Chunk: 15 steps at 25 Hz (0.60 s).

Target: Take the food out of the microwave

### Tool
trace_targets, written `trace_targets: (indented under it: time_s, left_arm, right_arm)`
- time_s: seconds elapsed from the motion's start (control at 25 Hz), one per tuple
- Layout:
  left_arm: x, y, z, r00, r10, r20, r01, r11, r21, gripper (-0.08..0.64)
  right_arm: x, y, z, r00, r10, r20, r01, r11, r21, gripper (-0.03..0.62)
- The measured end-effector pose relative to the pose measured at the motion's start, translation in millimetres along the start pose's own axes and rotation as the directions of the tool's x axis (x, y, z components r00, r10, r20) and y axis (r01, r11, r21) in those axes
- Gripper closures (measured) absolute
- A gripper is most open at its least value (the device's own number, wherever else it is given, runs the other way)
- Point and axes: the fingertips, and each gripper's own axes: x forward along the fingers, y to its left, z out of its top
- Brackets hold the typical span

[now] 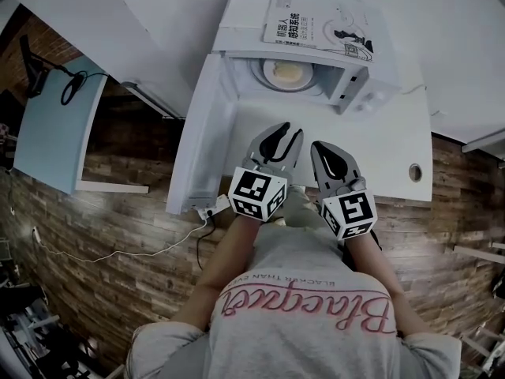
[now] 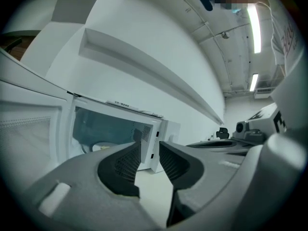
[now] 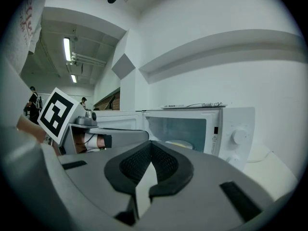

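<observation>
Head view: a white microwave oven [image 1: 355, 85] stands at the upper centre on the white bench [image 1: 394, 144], its door [image 1: 201, 133] swung wide to the left. Inside the cavity sits a pale round plate of yellowish food [image 1: 286, 73]. A white-covered book [image 1: 316, 24] lies flat on the oven's top; its cover carries dark Chinese characters and a line drawing, too small to read. The left tongs [image 1: 286, 133] and right tongs [image 1: 322, 150] are side by side in mid-frame, well short of the plate. Each carries a cube of black-and-white square markers. At the bottom, pink script on the person's grey shirt [image 1: 316, 290] appears upside down and is not safely legible.

Left gripper view: the left tongs [image 2: 148, 150] fill the lower centre, their dark ribbed pads parted by a narrow gap with nothing between them. Beyond, the oven [image 2: 161, 134] shows the plate [image 2: 103, 147] at lower left.

Right gripper view: the right tongs [image 3: 150, 146] have their tips pressed together, empty. Behind them the oven [image 3: 238, 124] shows the plate [image 3: 180, 143], a small triangular warning label and round knobs at right.
</observation>
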Motion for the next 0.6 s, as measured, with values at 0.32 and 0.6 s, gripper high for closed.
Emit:
trace_targets:
  time_s: [0.32,0.6]
  left_arm:
    - [40.6,43.8,-9.6,0.995,0.076,-0.065,-0.081,0.994,-0.078,0.334]
    - [74.2,98.8,-39.9,0.968,0.209,-0.142,-0.246,0.908,-0.34,0.3]
  right_arm:
    - [43.1,-24.3,8.3,1.0,0.025,-0.005,-0.025,1.0,0.003,0.583]
    - [71.8,-53.8,2.8,0.998,0.037,-0.05,-0.036,0.999,0.022,0.583]
